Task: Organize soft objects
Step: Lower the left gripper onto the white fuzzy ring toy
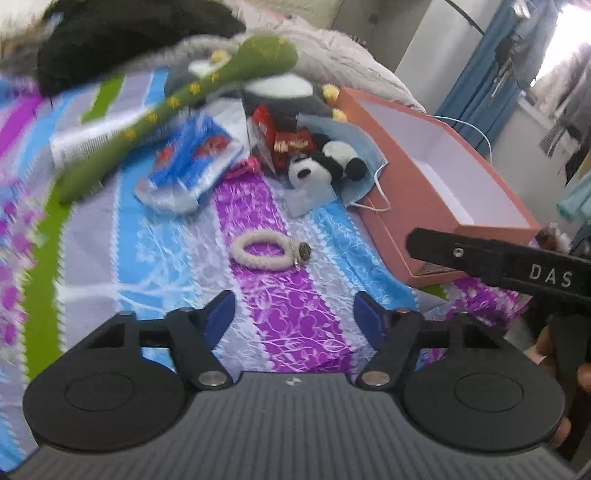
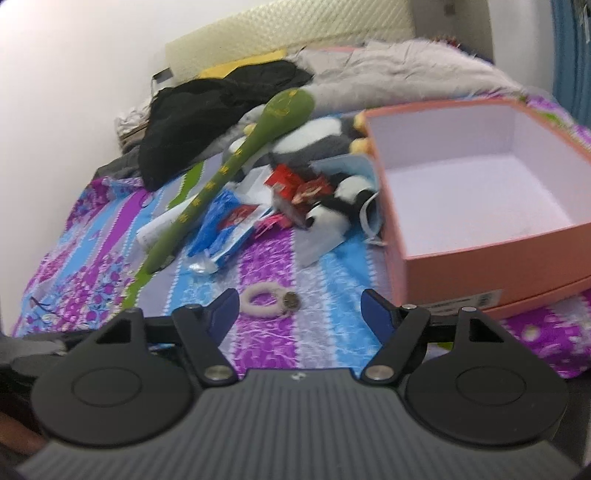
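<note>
A white fluffy hair tie [image 1: 264, 251] lies on the striped bedspread [image 1: 288, 317], just ahead of my open, empty left gripper [image 1: 293, 314]. It also shows in the right wrist view [image 2: 264, 301], just ahead of my open, empty right gripper [image 2: 299, 314]. Farther back lie a small panda plush [image 1: 325, 164] [image 2: 341, 201], a long green plush [image 1: 177, 103] [image 2: 236, 162] and a grey-and-white plush [image 1: 280, 92] [image 2: 321, 138]. An open, empty pink box [image 1: 439, 177] [image 2: 476, 195] stands to the right. The right gripper's body [image 1: 509, 266] shows at the right of the left wrist view.
A blue face mask [image 1: 351, 147], red snack wrappers [image 1: 280, 138] [image 2: 295, 188] and a blue-and-white plastic packet [image 1: 192, 158] [image 2: 229, 229] lie among the plush toys. Black clothing [image 1: 122, 33] [image 2: 207, 118] and a grey fuzzy blanket [image 2: 399, 74] are piled at the back.
</note>
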Demonstrator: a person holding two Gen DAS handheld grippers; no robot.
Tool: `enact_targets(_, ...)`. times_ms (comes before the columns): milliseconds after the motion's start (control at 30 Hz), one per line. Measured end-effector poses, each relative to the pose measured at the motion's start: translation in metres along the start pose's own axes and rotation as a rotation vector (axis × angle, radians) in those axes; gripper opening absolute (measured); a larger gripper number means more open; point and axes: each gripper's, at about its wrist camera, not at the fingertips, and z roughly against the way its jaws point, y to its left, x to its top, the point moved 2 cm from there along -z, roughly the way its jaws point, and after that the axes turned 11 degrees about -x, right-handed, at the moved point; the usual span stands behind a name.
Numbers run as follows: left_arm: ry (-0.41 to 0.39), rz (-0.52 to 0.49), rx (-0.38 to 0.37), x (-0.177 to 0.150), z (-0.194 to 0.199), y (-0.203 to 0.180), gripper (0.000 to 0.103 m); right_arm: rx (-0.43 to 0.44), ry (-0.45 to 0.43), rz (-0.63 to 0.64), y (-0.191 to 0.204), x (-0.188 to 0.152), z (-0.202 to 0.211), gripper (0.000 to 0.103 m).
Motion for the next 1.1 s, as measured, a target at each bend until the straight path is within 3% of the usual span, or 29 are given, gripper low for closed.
enact_targets(233, -0.006, 0.045, -0.028, 0.012, -0.029, 0.023, 0.062, 0.065, 0.027, 0.03, 0.017, 0.015, -0.035, 0.066)
enact_targets(667, 0.041, -0.031, -0.104, 0.036, -0.094, 0.028, 0.053, -0.01, 0.103, 0.061, 0.02, 0.036, -0.114, 0.055)
enact_targets(933, 0.057, -0.003, -0.086, 0.04, -0.12, 0.039, 0.047, -0.04, 0.158, 0.021, 0.014, 0.037, -0.153, 0.055)
enact_targets(1100, 0.044, 0.046, -0.103, 0.04, -0.124, 0.045, 0.031, -0.053, 0.175, 0.001, 0.014, 0.038, -0.175, 0.055)
